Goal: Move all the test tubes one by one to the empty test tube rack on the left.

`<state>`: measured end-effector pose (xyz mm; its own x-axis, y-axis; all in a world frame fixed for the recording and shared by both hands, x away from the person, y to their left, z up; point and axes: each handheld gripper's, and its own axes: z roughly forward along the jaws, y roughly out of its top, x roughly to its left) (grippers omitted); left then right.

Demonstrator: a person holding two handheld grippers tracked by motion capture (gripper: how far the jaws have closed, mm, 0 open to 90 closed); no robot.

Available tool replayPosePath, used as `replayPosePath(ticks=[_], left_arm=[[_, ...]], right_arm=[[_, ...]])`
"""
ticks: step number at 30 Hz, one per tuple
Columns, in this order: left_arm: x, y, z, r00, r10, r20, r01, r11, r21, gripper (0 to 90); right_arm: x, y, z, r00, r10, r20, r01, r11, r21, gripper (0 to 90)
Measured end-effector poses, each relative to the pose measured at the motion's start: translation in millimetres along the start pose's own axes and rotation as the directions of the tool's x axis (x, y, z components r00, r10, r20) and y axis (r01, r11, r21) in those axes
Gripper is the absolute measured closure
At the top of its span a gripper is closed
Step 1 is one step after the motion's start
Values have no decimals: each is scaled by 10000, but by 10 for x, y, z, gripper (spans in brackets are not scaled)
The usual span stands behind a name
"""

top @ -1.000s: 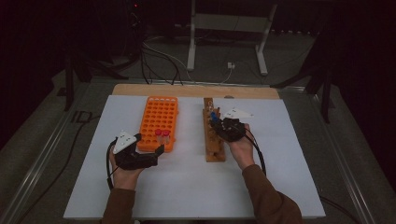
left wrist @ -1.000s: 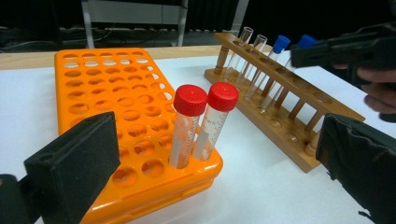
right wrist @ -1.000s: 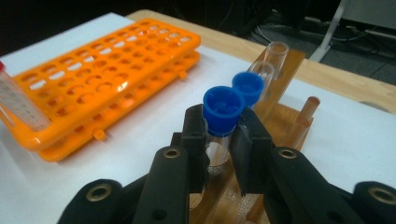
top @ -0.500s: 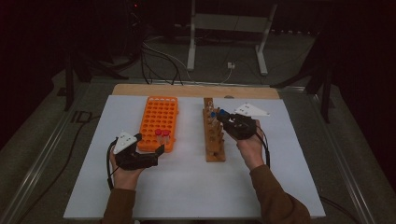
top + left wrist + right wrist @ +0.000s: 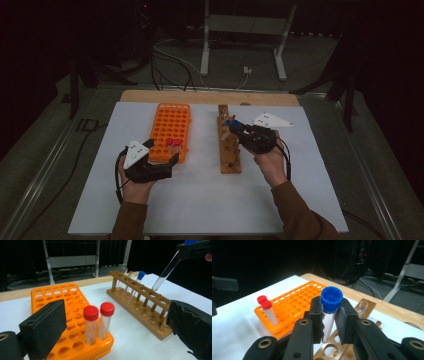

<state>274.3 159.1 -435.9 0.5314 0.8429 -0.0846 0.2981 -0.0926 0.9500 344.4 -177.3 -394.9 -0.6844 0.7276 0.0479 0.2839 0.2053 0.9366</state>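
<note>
Blue-capped tube (image 5: 329, 315), centre of the right gripper view, pinched just under its cap by the right gripper (image 5: 329, 322), clear of the wooden rack (image 5: 229, 145) at mid-frame in the high view. Keep it upright while carrying toward the orange rack (image 5: 170, 131), centre-left. Left gripper (image 5: 159, 162), jaws spread and empty, sits beside the red-capped tubes (image 5: 98, 322).

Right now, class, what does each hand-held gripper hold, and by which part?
Right hand-held gripper: blue-capped tube, gripped just under its cap. Left hand-held gripper: nothing.
</note>
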Motion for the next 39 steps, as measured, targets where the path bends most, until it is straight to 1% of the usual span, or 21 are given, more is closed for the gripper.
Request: replayPosePath(ticks=[2,3,8,10,11,15,19,22,24,26,30,32,34,36,39], left_arm=[[-49,31,1,9997,233,33,-233,9997,-52,52],[-64,41,2,9996,287,73,-287,9996,-79,59],[-180,112,22,9970,584,502,-577,9982,-147,86],[-240,135,51,9941,727,802,-719,9973,-135,106],[-258,141,63,9928,810,880,-802,9967,-117,116],[-365,148,150,9862,969,1345,-984,9951,50,161],[-443,125,224,9830,1143,1440,-1205,9921,349,192],[-487,109,257,9819,1312,1369,-1390,9891,489,241],[-511,98,269,9795,1494,1352,-1569,9865,464,318],[-524,93,278,9765,1572,1475,-1658,9850,480,395],[-556,80,296,9710,1788,1587,-1898,9802,566,509],[-570,70,310,9680,1898,1644,-2026,9771,650,549],[-583,61,324,9672,1974,1597,-2113,9745,752,571],[-588,50,338,9659,1996,1647,-2149,9732,814,582],[-596,38,350,9631,2131,1643,-2306,9683,961,650]], right_arm=[[31,0,3,9999,-29,-104,30,10000,73,771],[53,0,3,9997,-31,-237,34,9999,118,770],[155,3,16,9982,-80,-597,95,9996,260,769],[196,5,27,9972,-99,-742,123,9994,314,769],[221,6,34,9964,-80,-845,111,9993,361,769],[301,-10,61,9937,-31,-1121,94,9984,557,769],[409,-48,113,9895,-87,-1440,200,9968,775,768],[477,-62,137,9859,-33,-1676,182,9960,872,768],[517,-64,153,9831,-29,-1828,206,9953,951,767],[561,-63,167,9800,-33,-1989,237,9947,1005,767],[640,-67,196,9753,-93,-2206,333,9939,1055,767],[682,-73,215,9724,-120,-2329,384,9933,1094,768],[717,-75,232,9702,-163,-2416,442,9929,1106,768],[751,-74,249,9679,-208,-2506,501,9925,1112,768],[788,-75,266,9656,-259,-2588,572,9918,1139,768]])
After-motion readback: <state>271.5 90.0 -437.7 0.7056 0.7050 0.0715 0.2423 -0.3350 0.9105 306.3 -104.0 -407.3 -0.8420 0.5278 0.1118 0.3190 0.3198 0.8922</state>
